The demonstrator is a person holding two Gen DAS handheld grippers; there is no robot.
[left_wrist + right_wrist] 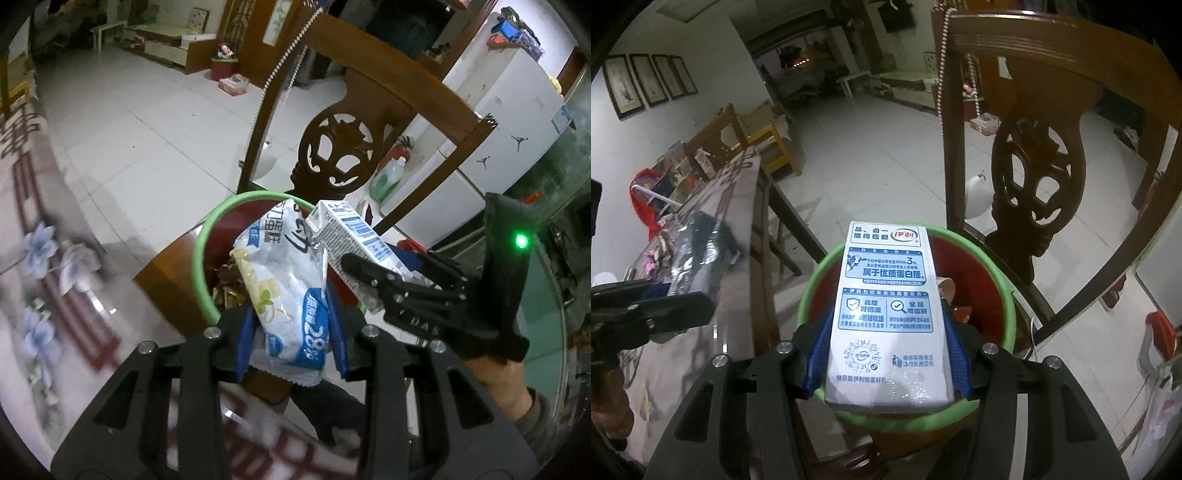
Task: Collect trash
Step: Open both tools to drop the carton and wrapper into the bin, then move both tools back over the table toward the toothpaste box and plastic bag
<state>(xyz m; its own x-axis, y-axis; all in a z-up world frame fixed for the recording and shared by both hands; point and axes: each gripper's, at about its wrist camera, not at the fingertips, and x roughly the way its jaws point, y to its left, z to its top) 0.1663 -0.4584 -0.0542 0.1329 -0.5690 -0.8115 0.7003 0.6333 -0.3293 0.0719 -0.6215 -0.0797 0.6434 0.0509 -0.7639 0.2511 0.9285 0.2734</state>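
I have the left hand-held gripper [291, 332] pinching a limp, crinkly snack wrapper [284, 295] low and the right hand-held gripper [886, 354] clamping a light, crushable milk carton [886, 306] mid-body, both over the bin [812, 288].

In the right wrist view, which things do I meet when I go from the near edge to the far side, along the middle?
Right gripper → milk carton → bin's green rim → tiled floor → white bench.
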